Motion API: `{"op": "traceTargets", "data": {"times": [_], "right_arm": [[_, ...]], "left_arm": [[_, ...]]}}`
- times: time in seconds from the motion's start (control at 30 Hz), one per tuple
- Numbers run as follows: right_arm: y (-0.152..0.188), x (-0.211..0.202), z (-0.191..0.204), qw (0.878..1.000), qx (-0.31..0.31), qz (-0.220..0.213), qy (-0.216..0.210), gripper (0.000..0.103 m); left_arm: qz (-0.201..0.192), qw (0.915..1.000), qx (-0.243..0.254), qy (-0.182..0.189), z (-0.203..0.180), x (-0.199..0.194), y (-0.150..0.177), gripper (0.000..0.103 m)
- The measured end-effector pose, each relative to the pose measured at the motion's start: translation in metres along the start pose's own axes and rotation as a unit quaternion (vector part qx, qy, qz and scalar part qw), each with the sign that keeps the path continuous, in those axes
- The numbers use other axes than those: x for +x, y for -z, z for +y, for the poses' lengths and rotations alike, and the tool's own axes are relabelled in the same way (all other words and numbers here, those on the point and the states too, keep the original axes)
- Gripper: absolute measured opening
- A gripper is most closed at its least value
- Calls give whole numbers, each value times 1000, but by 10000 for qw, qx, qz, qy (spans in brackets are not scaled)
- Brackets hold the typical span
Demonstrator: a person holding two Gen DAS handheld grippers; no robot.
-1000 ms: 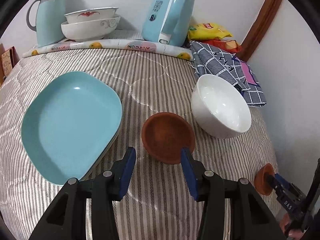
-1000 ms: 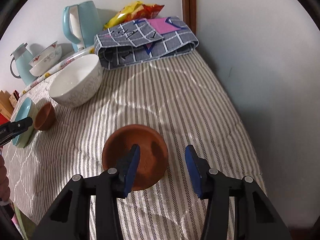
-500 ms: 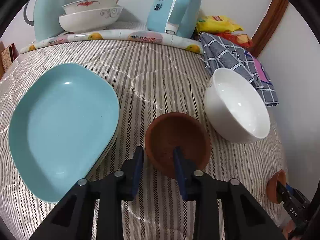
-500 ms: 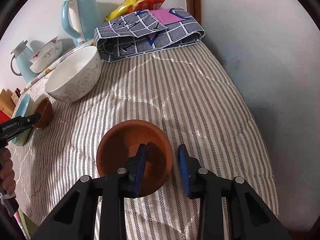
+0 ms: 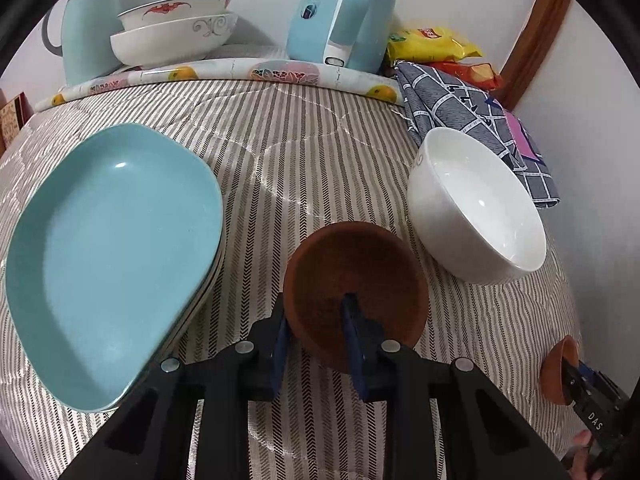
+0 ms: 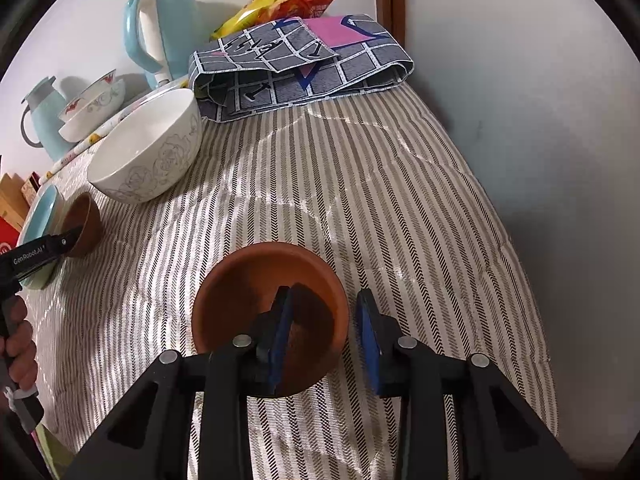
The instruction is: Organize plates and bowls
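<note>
- The left gripper pinches the near rim of a small brown bowl: one blue pad sits outside the wall, the other inside the hollow, both narrowed onto it.
- That bowl sits on the striped cloth, between the stacked blue plates and the large white bowl; whether it is lifted I cannot tell.
- The right gripper straddles the near-right rim of a second brown bowl, left pad inside, right pad outside; a slim gap shows beside the right pad, so a firm clamp I cannot tell.
- Both bowls are round, matte terracotta brown, with plain, dull insides.
- The white bowl carries a faint rose pattern on its outer wall, seen in the right view.
</note>
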State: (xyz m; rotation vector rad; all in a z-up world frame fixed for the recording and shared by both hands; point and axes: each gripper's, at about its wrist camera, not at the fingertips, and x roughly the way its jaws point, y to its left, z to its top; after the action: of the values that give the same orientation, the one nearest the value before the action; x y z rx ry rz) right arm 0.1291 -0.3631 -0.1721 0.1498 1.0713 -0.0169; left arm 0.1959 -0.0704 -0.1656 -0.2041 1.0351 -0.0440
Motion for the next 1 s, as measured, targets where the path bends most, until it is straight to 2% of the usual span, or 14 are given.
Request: {"op": "traceTargets", "data": {"times": [0.07, 0.23, 0.33, 0.43, 0.5, 0.57, 0.73, 1.0], "right_arm": [[-1, 0, -1, 10000, 49, 16, 79, 42], [0, 0, -2, 9999, 58, 0, 119, 42], [-1, -1, 2, 10000, -17, -3, 21, 20], [-3, -4, 7, 9999, -107, -53, 124, 16], [-4, -7, 8, 9998, -101, -100, 102, 12], [-6, -11, 7, 9999, -16, -152, 11, 10], [-8, -16, 16, 9995, -155, -248, 139, 10], [-16, -26, 32, 9989, -230, -398, 71, 9]], "left_arm": [[31, 10000, -10, 40, 1, 1, 0, 25], [99, 9999, -52, 15, 0, 2, -1, 24], [79, 10000, 11, -26, -2, 2, -1, 21], [-5, 10000, 18, 63, 0, -3, -2, 11], [-34, 9997, 18, 247, 0, -8, -4, 8], [-57, 9997, 106, 231, -3, -11, -4, 8], [-97, 9991, 182, 375, -8, -17, -1, 8], [-192, 9981, 191, 549, -8, -32, -6, 8]]}}
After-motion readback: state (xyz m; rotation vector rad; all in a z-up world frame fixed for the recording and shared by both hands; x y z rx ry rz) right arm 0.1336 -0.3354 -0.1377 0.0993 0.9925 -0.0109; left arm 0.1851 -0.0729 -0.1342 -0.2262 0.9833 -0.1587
